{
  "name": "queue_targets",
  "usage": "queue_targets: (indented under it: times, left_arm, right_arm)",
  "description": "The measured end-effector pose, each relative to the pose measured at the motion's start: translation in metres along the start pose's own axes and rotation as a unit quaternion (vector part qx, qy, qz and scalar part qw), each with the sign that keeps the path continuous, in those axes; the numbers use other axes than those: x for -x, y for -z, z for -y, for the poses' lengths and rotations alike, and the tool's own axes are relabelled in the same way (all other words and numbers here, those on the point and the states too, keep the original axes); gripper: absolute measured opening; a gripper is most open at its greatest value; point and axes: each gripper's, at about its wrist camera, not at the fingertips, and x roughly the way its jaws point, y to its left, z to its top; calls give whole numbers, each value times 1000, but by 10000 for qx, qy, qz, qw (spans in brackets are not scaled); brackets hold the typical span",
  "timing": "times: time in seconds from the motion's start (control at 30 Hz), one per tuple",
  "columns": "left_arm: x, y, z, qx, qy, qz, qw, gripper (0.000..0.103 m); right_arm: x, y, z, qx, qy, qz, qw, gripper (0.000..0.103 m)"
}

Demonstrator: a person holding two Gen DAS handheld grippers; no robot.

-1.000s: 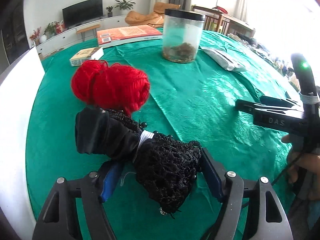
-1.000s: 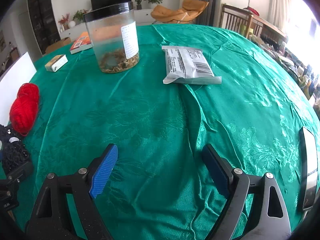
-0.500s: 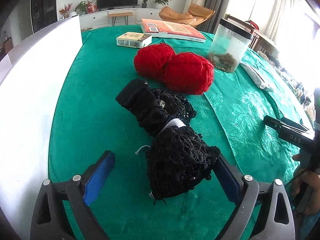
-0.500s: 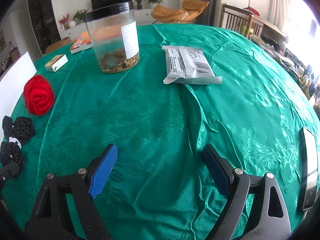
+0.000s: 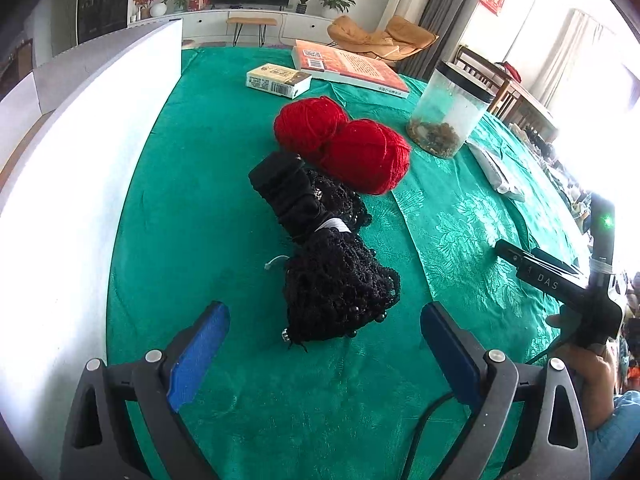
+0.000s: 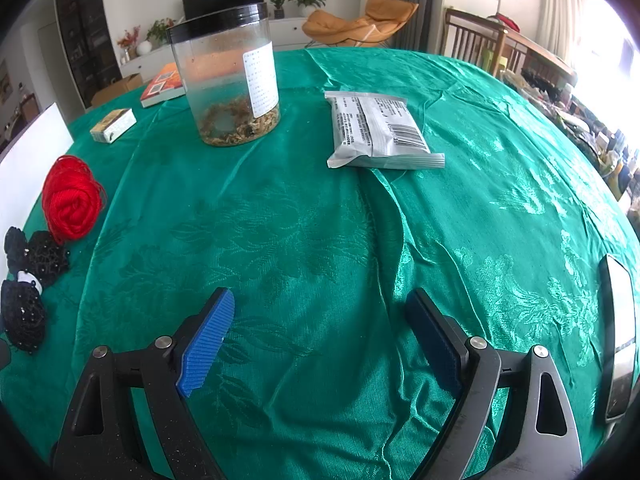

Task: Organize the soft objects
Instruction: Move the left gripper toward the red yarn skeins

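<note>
A black beaded net hair piece (image 5: 332, 280) lies on the green tablecloth (image 5: 192, 216), its black fabric end (image 5: 284, 188) pointing at two red yarn balls (image 5: 344, 144). My left gripper (image 5: 324, 352) is open and empty, just behind the hair piece and apart from it. My right gripper (image 6: 320, 336) is open and empty over bare cloth. In the right wrist view the yarn (image 6: 72, 200) and the hair piece (image 6: 28, 288) sit at the far left.
A clear jar with a black lid (image 6: 228, 84), a silver packet (image 6: 376, 132), a small box (image 5: 278, 80) and an orange book (image 5: 348, 66) lie further back. A white board (image 5: 68, 200) stands along the left. A phone (image 6: 618, 336) lies at the right edge.
My left gripper opened, let go of the black hair piece and drew back from it. The hair piece now rests on the cloth by the yarn. The right gripper has barely moved.
</note>
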Motion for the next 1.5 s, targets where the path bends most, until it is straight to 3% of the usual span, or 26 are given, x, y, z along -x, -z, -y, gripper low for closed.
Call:
queue_targets:
  times: [0.2, 0.53, 0.87, 1.17, 1.27, 1.37, 1.5]
  left_arm:
    - [-8, 5, -6, 171, -127, -102, 9997, 96]
    - [-15, -13, -12, 424, -992, -9, 9942, 96]
    - [9, -16, -8, 619, -656, 122, 9958, 96]
    - [14, -61, 7, 774, -2, 99, 9970, 96]
    - [1, -82, 15, 825, 221, -57, 9963, 96]
    - [-28, -107, 24, 766, 124, -336, 9964, 96]
    - [-84, -131, 27, 958, 53, -1084, 9895, 96]
  right_arm:
    - [0, 0, 0, 1, -1, 0, 10000, 90]
    - [0, 0, 0, 2, -3, -1, 10000, 90]
    - [0, 0, 0, 4, -6, -2, 10000, 90]
    - [0, 0, 0, 5, -8, -3, 10000, 90]
    - [0, 0, 0, 5, -9, -3, 10000, 90]
    - [0, 0, 0, 6, -10, -3, 10000, 90]
    - [0, 0, 0, 6, -13, -3, 10000, 91]
